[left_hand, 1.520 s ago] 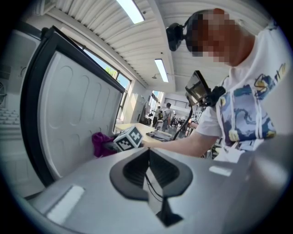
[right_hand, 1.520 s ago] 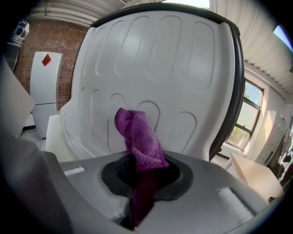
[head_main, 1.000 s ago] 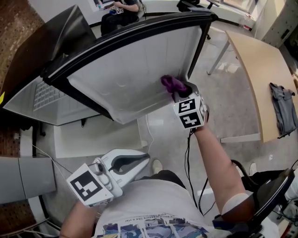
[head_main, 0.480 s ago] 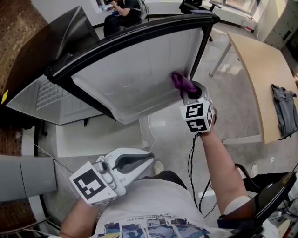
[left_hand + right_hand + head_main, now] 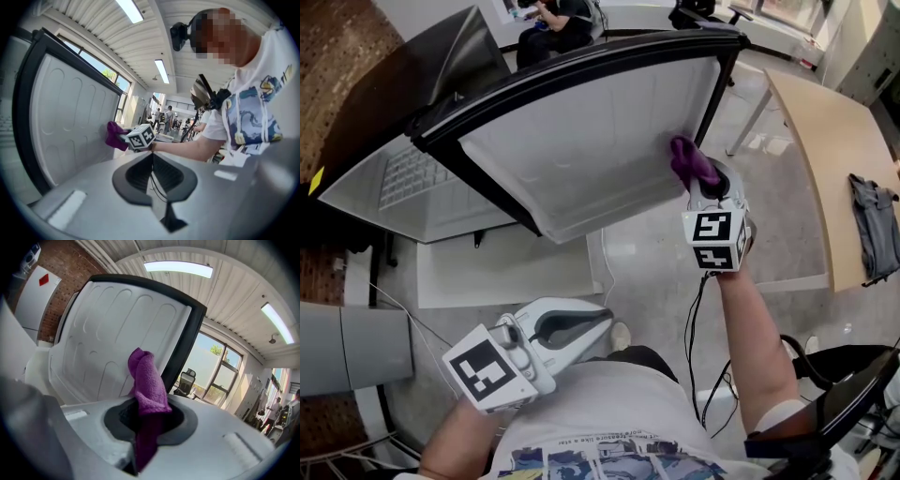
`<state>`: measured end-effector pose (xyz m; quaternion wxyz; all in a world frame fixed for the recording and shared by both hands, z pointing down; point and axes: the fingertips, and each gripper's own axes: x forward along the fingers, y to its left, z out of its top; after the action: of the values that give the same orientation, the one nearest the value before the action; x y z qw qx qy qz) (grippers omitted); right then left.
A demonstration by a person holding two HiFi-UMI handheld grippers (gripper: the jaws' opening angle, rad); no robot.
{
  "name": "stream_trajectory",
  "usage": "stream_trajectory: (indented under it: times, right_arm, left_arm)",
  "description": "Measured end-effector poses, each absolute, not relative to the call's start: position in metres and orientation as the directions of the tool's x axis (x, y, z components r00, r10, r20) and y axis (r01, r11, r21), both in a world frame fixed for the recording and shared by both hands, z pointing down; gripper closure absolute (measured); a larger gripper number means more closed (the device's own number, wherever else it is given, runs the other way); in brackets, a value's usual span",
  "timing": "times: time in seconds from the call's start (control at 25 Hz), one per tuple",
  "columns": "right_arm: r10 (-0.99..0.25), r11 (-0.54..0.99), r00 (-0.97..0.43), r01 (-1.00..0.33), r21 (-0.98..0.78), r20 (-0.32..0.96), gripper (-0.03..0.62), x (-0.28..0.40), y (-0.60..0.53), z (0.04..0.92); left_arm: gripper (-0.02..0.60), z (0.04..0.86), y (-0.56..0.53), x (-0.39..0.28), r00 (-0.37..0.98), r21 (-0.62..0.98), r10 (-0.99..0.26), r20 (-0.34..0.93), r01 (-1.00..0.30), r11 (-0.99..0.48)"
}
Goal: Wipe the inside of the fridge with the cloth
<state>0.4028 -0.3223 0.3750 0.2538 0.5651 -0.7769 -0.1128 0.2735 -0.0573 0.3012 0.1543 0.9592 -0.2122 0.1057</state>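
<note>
Right gripper [image 5: 700,180], clamped on the purple cloth [image 5: 691,160], is sliding rightward across the fridge's inner panel [image 5: 581,141] — pass nearing the edge — left gripper [image 5: 600,319] idling shut, empty.

From the head we look steeply down on the open fridge door [image 5: 581,141], with the left claw [image 5: 586,323] low and close to us and the right claw [image 5: 705,187] up at the door's far edge. Riding the left claw, we face up and across at the door from well back. Riding the right claw, we sit near the door, tilted up toward the ceiling light [image 5: 178,269]. All three views share the door's white inner face and the purple cloth [image 5: 147,380].
</note>
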Motion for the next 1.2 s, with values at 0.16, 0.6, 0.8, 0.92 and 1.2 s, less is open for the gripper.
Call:
stream_trajectory:
  times: [0.16,0.6,0.8,0.92,1.2]
  right_arm:
    - [-0.937,0.335,-0.261,-0.858,0.39,0.231,0.539,0.408,-0.302,0.356]
    - [-0.846,0.492,-0.363,-0.814,0.31,0.39,0.539,0.38,-0.243,0.42]
    - [-0.693,0.599,-0.537,-0.8,-0.029,0.481,0.539,0.328,-0.219,0.464]
    - [-0.589,0.597,-0.629,-0.762,-0.252,0.507,0.539,0.3,-0.208,0.49]
    - [-0.374,0.544,-0.762,-0.642,-0.54,0.529,0.539,0.239,-0.185,0.534]
  left_arm:
    - [0.574,0.3,-0.054,0.272,0.886,0.256,-0.381,0.263,-0.445,-0.858]
    - [0.574,0.31,-0.042,0.271,0.894,0.279,-0.36,0.267,-0.429,-0.859]
    - [0.574,0.308,-0.04,0.262,0.888,0.281,-0.381,0.259,-0.446,-0.85]
    - [0.575,0.307,-0.04,0.252,0.877,0.282,-0.404,0.26,-0.469,-0.837]
    - [0.574,0.311,-0.035,0.228,0.855,0.29,-0.447,0.264,-0.512,-0.809]
